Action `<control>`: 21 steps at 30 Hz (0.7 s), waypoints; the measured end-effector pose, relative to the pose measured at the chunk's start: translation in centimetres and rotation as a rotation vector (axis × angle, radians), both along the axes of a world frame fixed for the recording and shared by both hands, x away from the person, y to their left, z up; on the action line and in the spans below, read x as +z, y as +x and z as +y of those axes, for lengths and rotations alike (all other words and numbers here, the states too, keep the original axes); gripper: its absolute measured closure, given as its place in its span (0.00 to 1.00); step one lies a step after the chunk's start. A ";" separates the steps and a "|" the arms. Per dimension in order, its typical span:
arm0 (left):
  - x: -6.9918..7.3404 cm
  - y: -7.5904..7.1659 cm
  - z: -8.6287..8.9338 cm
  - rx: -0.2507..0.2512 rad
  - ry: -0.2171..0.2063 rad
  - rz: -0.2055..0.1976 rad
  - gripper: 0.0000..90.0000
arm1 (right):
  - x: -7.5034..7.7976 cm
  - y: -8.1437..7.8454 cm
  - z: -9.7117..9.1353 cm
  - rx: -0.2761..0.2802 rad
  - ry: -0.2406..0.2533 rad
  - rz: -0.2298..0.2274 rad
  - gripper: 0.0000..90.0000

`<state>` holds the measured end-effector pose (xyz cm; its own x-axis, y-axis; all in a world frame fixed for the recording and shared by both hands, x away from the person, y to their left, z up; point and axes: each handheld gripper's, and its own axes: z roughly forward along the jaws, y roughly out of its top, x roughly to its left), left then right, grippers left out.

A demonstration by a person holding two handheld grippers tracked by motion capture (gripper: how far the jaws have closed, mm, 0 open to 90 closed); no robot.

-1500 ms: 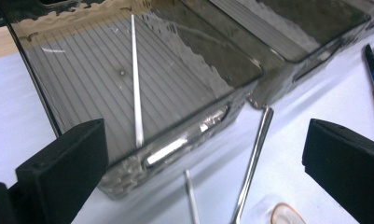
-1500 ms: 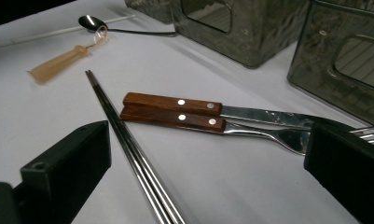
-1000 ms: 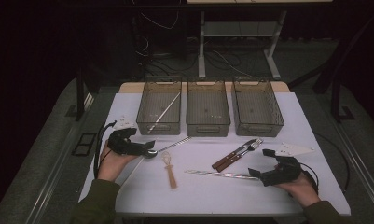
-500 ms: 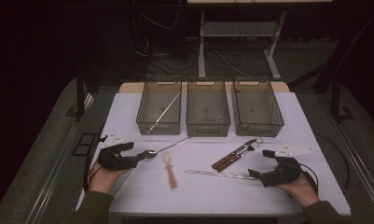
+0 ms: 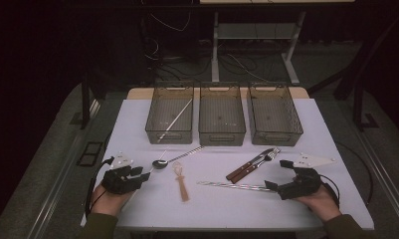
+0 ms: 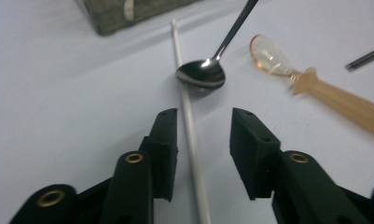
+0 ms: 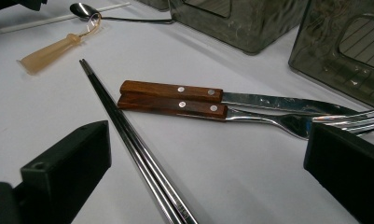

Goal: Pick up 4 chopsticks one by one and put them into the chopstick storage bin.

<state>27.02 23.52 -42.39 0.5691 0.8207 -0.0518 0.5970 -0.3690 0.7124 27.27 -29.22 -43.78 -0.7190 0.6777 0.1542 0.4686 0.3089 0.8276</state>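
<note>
Change since earlier frame: the left tongs (image 5: pixel 143 176) have shifted toward the near-left part of the desk (image 5: pixel 137 107) and come lower; their jaws have just been closing, with a thin white stick (image 6: pixel 190 126) lying between them.
Left tongs: jaws part-closed, pads clear of the stick on both sides, so nothing is gripped; seen also in the left gripper view (image 6: pixel 204 135).
White stick: flat on the desk, running between the jaws and on past the bowl of a metal spoon (image 6: pixel 202 74), just beside it.
Amber plastic spoon (image 6: pixel 310 91): flat on the desk, near the metal spoon, on the side away from the stick.
Right tongs (image 5: pixel 276 178): jaws wide apart, holding nothing, at the near-right of the desk.
Metal chopsticks (image 7: pixel 138 154): lying between the right jaws, untouched.
Wooden-handled knife (image 7: pixel 175 91) and fork (image 7: pixel 175 106): side by side beyond the chopsticks.
Bins (image 5: pixel 222 130): three in a row at the far side.
</note>
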 end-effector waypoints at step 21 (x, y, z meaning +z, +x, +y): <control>-1.4 -0.7 0.7 0.024 -0.009 0.076 0.88 | 0.0 0.0 0.0 -0.002 0.000 0.004 0.01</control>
<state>26.36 24.20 -43.78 0.5437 0.8331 -0.1018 0.6580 -0.3477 0.6679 27.22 -29.23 -43.76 -0.7173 0.6788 0.1571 0.4725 0.3082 0.8257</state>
